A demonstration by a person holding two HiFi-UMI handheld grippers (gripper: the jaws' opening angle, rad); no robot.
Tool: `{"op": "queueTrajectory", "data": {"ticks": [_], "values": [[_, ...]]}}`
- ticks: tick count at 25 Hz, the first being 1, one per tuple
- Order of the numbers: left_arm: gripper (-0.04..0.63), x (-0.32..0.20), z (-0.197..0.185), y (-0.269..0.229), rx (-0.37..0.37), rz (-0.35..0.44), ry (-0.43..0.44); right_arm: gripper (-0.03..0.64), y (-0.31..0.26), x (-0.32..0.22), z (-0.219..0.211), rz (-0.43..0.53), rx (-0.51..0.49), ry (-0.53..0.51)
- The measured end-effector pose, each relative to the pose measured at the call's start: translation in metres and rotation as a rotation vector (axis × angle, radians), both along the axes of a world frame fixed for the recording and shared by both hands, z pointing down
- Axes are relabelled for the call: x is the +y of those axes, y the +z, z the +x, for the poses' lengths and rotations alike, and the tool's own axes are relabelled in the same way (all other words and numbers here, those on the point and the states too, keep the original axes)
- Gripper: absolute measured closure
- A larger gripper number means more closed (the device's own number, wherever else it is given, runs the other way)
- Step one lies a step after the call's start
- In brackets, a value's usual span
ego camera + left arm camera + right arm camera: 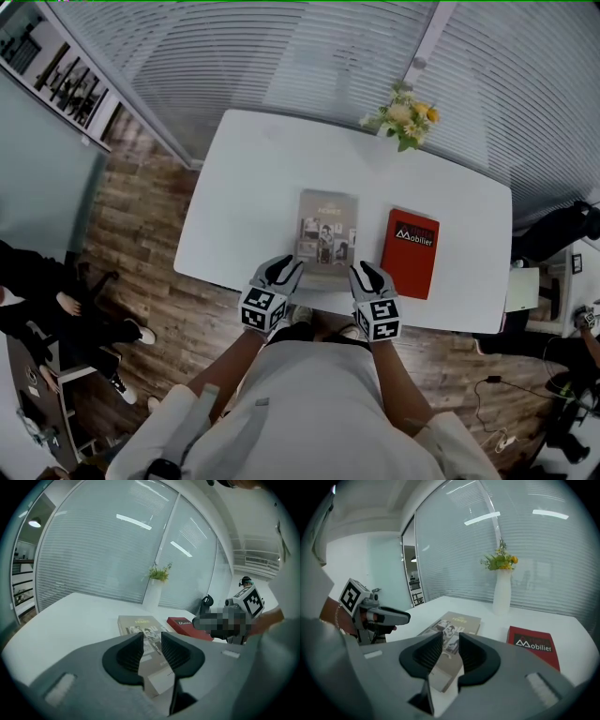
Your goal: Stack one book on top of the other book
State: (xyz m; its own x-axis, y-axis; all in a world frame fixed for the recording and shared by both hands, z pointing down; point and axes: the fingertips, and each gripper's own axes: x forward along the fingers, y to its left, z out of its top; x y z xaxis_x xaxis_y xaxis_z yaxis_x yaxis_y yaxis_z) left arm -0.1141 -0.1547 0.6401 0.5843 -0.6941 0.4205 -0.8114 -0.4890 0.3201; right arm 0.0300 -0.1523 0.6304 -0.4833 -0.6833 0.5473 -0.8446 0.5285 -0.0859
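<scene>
2 books lie apart on the table (253,169): grey book (327,234) left, red book (410,253) right. Jaws parted and empty, the left gripper (281,271) and right gripper (368,276) hover by the grey book's near edge.

A: left gripper (280,271) state?
B: Fingers (126,656) parted with a narrow gap, pads pressing on nothing. It is pitched forward and down. The left cube (262,310) sits just behind the fingers, and the bare left forearm (223,364) runs back from it.
A: right gripper (367,276)?
B: Same: fingers (422,655) apart with a small gap, same downward pitch. The right cube (380,320) is behind the fingers, then the right forearm (398,380).
A: Relative pose?
B: Side by side and level, fingertips well apart and angled slightly toward each other.
</scene>
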Motion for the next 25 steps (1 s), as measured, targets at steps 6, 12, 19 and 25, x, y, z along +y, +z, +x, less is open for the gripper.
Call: {"op": "queueTrajectory", "data": {"ticks": [6, 12, 19, 25], "values": [[0.456, -0.001, -0.003, 0.029, 0.01, -0.084, -0.018, 0.478, 0.027, 0.001, 0.002, -0.072, -0.019, 0.023], [0.427, 0.0, -0.006, 0.052, 0.035, -0.157, -0.042, 0.454, 0.048, 0.0, 0.006, -0.129, -0.044, 0.048], [0.37, 0.001, -0.004, 0.068, 0.076, -0.22, -0.059, 0.414, 0.071, 0.0, 0.007, -0.203, -0.074, 0.081], [0.367, 0.002, -0.005, 0.081, 0.099, -0.271, -0.078, 0.4, 0.086, 0.004, 0.004, -0.254, -0.103, 0.089]]}}
